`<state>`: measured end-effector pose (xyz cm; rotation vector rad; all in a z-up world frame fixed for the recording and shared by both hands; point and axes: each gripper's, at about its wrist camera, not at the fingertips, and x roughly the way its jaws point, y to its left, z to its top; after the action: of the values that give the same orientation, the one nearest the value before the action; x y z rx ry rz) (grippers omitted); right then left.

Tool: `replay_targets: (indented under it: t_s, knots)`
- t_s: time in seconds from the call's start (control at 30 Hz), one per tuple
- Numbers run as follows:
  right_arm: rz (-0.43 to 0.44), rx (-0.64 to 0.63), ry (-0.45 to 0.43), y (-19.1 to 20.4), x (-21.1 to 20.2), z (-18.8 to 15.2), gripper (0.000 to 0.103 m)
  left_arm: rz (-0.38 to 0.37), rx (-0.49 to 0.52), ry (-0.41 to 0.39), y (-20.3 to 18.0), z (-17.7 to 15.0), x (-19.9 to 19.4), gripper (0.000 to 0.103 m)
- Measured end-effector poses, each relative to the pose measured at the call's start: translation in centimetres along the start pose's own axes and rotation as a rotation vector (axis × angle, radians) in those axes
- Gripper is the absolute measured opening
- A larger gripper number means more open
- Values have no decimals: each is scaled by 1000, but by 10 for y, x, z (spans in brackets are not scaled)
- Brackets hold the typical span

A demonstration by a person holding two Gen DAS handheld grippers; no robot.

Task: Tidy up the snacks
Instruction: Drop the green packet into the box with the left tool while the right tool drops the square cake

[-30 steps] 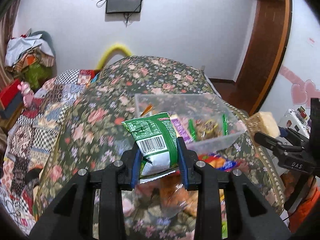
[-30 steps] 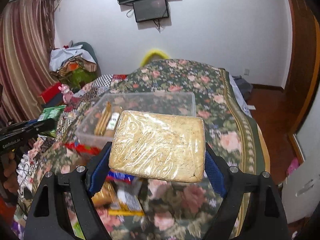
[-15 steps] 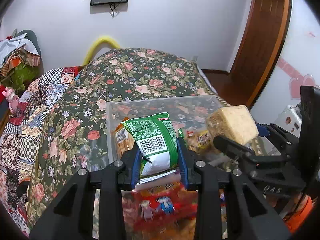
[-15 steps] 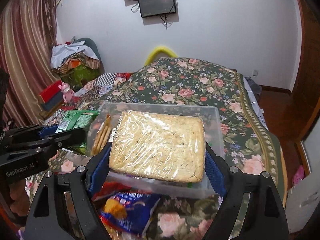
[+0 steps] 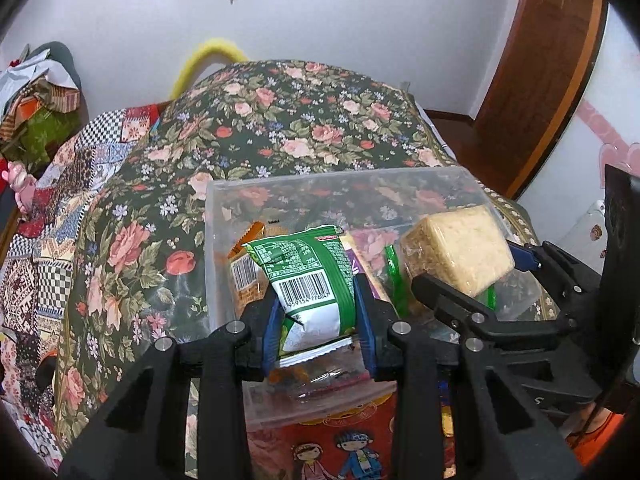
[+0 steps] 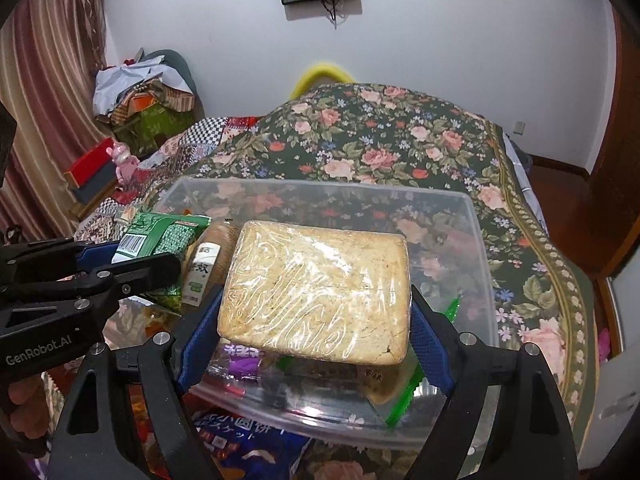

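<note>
My left gripper (image 5: 316, 312) is shut on a green snack packet (image 5: 308, 280) with a barcode, held over the left part of a clear plastic bin (image 5: 224, 200). In the right wrist view the same green snack packet (image 6: 160, 236) shows at the left. My right gripper (image 6: 316, 320) is shut on a flat tan cake wrapped in clear film (image 6: 320, 288), held over the clear plastic bin (image 6: 480, 248); the wrapped cake (image 5: 460, 252) also shows at the right of the left wrist view. Several wrapped snacks lie inside the bin, partly hidden beneath both held items.
The bin rests on a bed with a dark floral cover (image 5: 280, 120). A red snack bag (image 5: 332, 448) and a blue one (image 6: 248, 440) lie on the bed in front of the bin. Clutter and a curtain (image 6: 48, 100) stand at the left, a wooden door (image 5: 540, 60) at the right.
Both grippers have moved forward and down, from short of the bin to over it, each still holding its snack. The bin now looks larger and closer.
</note>
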<state>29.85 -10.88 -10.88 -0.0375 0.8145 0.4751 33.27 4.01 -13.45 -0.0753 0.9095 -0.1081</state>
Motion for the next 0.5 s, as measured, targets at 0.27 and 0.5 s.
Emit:
replay_targets:
  t_s: [0.27,0.5]
  knots:
    - [-3,7,20,0,-2,-2,85,-3,8,-1,0,-6,-4,43]
    - [-46,-29,-18,4,-20,-2,88,12,30,-65,-7,-11,-34,61]
